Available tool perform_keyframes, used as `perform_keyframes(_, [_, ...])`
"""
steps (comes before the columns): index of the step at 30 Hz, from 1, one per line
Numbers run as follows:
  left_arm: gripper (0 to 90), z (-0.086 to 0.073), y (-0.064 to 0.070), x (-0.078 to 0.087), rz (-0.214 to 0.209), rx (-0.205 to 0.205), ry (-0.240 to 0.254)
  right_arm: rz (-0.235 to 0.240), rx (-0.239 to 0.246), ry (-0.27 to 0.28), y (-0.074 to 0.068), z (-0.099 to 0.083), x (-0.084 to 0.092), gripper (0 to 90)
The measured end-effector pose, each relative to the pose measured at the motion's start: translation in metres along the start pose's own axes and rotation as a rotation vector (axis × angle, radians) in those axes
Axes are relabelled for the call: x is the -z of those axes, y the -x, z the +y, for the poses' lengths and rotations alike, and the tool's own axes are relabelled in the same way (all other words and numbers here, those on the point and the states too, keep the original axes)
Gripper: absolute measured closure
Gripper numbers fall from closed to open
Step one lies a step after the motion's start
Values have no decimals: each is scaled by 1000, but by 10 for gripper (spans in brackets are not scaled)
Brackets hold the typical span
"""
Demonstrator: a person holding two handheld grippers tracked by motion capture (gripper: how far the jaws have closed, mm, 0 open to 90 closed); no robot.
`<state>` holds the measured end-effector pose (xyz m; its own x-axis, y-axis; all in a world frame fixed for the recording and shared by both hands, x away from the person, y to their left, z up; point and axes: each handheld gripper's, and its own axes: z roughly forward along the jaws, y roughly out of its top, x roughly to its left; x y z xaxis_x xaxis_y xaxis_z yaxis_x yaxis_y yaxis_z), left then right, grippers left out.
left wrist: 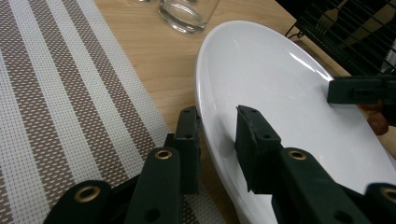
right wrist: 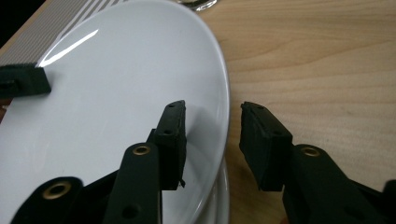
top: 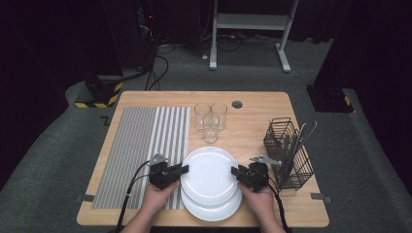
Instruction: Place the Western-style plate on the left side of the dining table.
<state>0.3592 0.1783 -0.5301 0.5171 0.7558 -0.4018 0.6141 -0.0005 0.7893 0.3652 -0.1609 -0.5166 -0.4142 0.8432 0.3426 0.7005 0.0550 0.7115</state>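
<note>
High view first: I read no brand or writing anywhere. My left gripper [top: 183, 169] and right gripper [top: 235, 171] sit at opposite edges of the top white plate [top: 209, 174], stacked on a second plate [top: 214, 208] near the table's [top: 252, 136] front edge. Both straddle its rim with jaws apart; each gripper view shows gaps beside the rim, so neither clamps it.

Setting: a lab or test room. Grey carpet [top: 58, 160], dark equipment racks with trailing cables [top: 158, 68] and a white desk frame [top: 250, 22] stood well beyond the grippers' wooden table [top: 262, 104].
</note>
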Motion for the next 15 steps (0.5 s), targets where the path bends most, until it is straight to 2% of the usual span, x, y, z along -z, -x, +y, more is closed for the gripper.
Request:
perform_keyframes(8, [698,0,3,0,14,-7,-7,23,9,-12,-3,-12,6,588])
perform_keyframes(10, [687,0,4,1,24,-25,-14,25,9,-12,-3,-12,6,596])
perform_keyframes(14, [629,2,7,3,42,-53,-41,15,22,-7,-6,-13,7,610])
perform_keyframes(15, [582,2,8,3,41,-53,-49,10,22,-6,-7,-13,7,611])
